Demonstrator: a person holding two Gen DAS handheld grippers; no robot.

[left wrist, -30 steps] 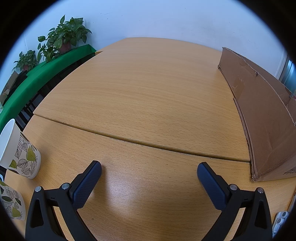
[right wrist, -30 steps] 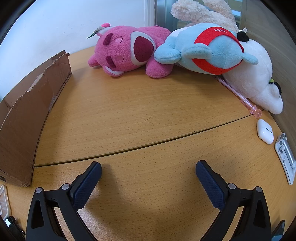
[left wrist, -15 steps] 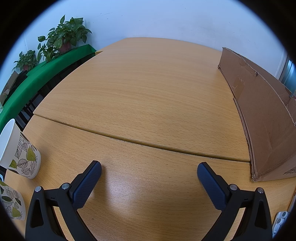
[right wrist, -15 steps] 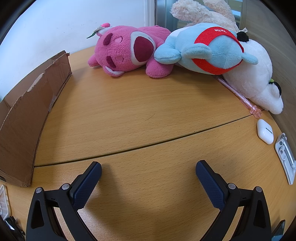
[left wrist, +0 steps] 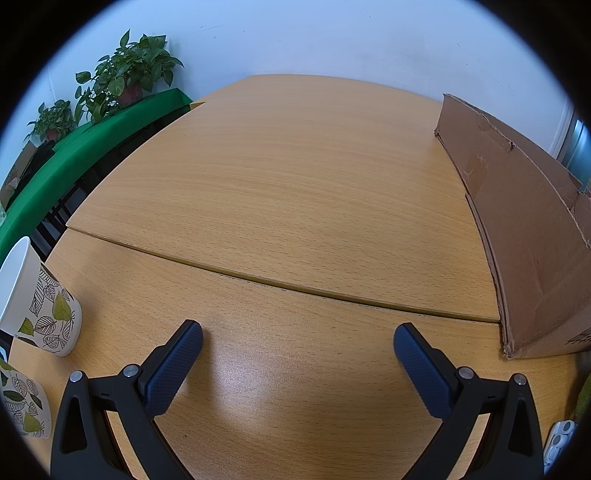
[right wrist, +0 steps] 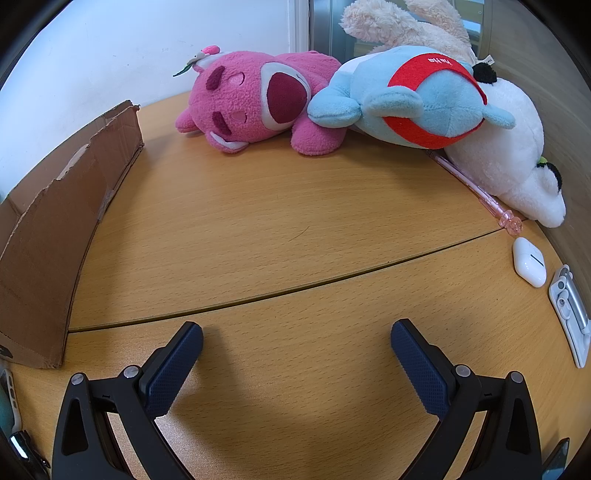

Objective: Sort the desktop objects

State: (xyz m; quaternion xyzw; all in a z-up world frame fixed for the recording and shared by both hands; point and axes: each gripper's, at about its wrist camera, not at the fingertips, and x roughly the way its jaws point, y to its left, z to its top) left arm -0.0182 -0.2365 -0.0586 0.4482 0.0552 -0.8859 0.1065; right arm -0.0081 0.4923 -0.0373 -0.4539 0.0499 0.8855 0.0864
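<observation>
**Desk survey: both grippers spread, nothing held**

Right wrist view: a pink plush bear [right wrist: 255,101] lies at upper centre, touching a blue plush [right wrist: 410,99] with a red band; white lettering on the band is too small to read. A white plush [right wrist: 517,155] lies at upper right against the blue one, with a cream plush [right wrist: 402,26] behind them. A pink pen [right wrist: 476,188] lies along the white plush's lower edge. A white earbud case [right wrist: 529,261] sits at right, just beside a white and grey clip-like device [right wrist: 570,314] at the frame edge. A cardboard box [right wrist: 55,229] stands at left. The right gripper [right wrist: 295,341] hovers over the wooden table [right wrist: 280,221], fingers wide apart, gripping nothing.

Left wrist view: two leaf-print paper cups, one [left wrist: 35,299] at the left edge and another [left wrist: 20,402] at lower left. The cardboard box [left wrist: 524,236] fills the right side; printing at its lower corner is illegible. The left gripper [left wrist: 297,339] has its fingers wide apart and bare. Potted plants [left wrist: 125,79] stand on a green-covered surface [left wrist: 74,147] at upper left.
</observation>
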